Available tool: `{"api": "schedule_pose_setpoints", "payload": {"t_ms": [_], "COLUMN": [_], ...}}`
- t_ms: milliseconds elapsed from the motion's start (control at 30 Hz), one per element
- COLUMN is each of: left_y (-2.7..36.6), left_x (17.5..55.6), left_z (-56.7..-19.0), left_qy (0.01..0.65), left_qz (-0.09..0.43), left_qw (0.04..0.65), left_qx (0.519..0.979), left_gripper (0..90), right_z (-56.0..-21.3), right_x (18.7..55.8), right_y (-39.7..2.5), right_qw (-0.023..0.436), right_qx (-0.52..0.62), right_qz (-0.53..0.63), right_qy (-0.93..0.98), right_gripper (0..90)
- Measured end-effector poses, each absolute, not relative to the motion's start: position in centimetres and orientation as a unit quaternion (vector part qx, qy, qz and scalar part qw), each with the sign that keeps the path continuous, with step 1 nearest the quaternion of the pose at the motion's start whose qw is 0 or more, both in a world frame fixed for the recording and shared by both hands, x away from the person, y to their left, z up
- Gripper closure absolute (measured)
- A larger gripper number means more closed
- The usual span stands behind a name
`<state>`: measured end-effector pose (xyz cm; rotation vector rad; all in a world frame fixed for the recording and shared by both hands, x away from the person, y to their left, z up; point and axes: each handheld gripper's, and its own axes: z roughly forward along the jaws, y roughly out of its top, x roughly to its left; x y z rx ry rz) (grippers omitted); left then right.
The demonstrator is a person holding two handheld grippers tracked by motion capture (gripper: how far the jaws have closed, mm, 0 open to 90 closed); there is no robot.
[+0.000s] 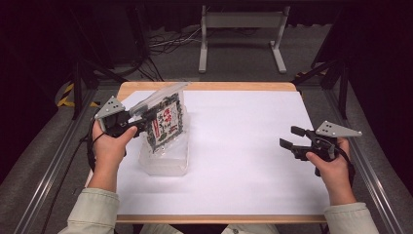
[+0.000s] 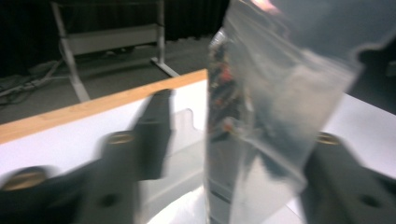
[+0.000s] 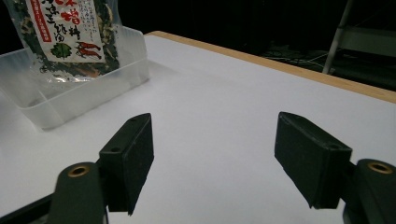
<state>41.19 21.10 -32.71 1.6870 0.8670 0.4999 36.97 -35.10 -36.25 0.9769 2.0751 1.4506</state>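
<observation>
A printed snack bag (image 1: 165,122) with a clear top flap stands tilted in a clear plastic container (image 1: 163,163) at the table's left. My left gripper (image 1: 146,116) sits at the bag's upper left edge. In the left gripper view the bag (image 2: 261,93) is between the blurred jaws of the left gripper (image 2: 240,135), which stand wide apart, with a gap beside the left one. My right gripper (image 1: 288,136) is open over the right side of the table, nothing between its jaws (image 3: 212,135). From there the bag (image 3: 70,32) and container (image 3: 84,93) lie far left.
A white sheet (image 1: 243,146) covers the wooden table, whose edge (image 1: 209,86) shows at the back. A grey metal stand (image 1: 241,22) and cables (image 1: 170,41) are on the floor beyond. Rails run along both sides of the table.
</observation>
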Motion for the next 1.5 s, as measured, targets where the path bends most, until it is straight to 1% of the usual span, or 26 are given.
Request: {"api": "schedule_pose_setpoints", "payload": {"t_ms": [33,67,100,167,267,300,467,600,733,833,1133,1200,1300,1500], "left_y": [21.0,21.1,21.1,21.4,21.8,22.2,23.0,24.4,25.4,26.3,28.2,28.5,29.2,29.8], "left_x": [41.1,40.9,40.8,40.1,39.4,38.6,37.0,35.2,34.3,33.7,32.1,32.0,31.7,31.6], "left_z": [-32.6,-32.5,-32.4,-32.1,-31.9,-31.7,-31.8,-32.5,-33.3,-34.4,-37.8,-38.6,-40.6,-42.5], "left_qy": [0.374,0.377,0.377,0.368,0.362,0.356,0.348,0.343,0.344,0.35,0.364,0.365,0.373,0.375], "left_qz": [0.219,0.227,0.231,0.244,0.245,0.246,0.247,0.245,0.243,0.243,0.229,0.231,0.231,0.216], "left_qw": [0.557,0.557,0.559,0.562,0.563,0.565,0.56,0.556,0.549,0.536,0.536,0.532,0.508,0.51], "left_qx": [0.709,0.705,0.701,0.7,0.702,0.703,0.71,0.716,0.722,0.729,0.727,0.728,0.741,0.744], "left_gripper": [29.0,29.0,18.4,12.6,9.9,9.5,8.9,8.8,8.5,8.4,7.1,7.0,6.8,6.3], "right_z": [-36.3,-36.3,-36.3,-36.3,-36.3,-36.3,-36.4,-36.3,-36.6,-36.9,-38.8,-39.2,-40.0,-41.2], "right_x": [36.9,36.9,36.9,36.9,36.8,36.8,36.7,36.3,36.0,35.8,35.3,35.2,35.0,34.8], "right_y": [-35.2,-35.2,-35.2,-35.2,-35.2,-35.2,-35.3,-35.6,-36.1,-36.4,-37.2,-37.3,-37.5,-37.6], "right_qw": [0.212,0.212,0.213,0.214,0.215,0.216,0.221,0.222,0.223,0.222,0.229,0.23,0.233,0.234], "right_qx": [0.352,0.352,0.352,0.353,0.354,0.355,0.354,0.35,0.352,0.355,0.365,0.369,0.369,0.372], "right_qz": [0.523,0.523,0.522,0.523,0.523,0.523,0.526,0.533,0.54,0.54,0.532,0.531,0.527,0.523], "right_qy": [0.747,0.747,0.747,0.746,0.745,0.744,0.741,0.737,0.731,0.73,0.729,0.728,0.729,0.73], "right_gripper": [28.7,28.7,28.3,27.9,26.7,26.0,23.3,21.1,19.5,18.9,15.2,14.3,14.2,12.7]}}
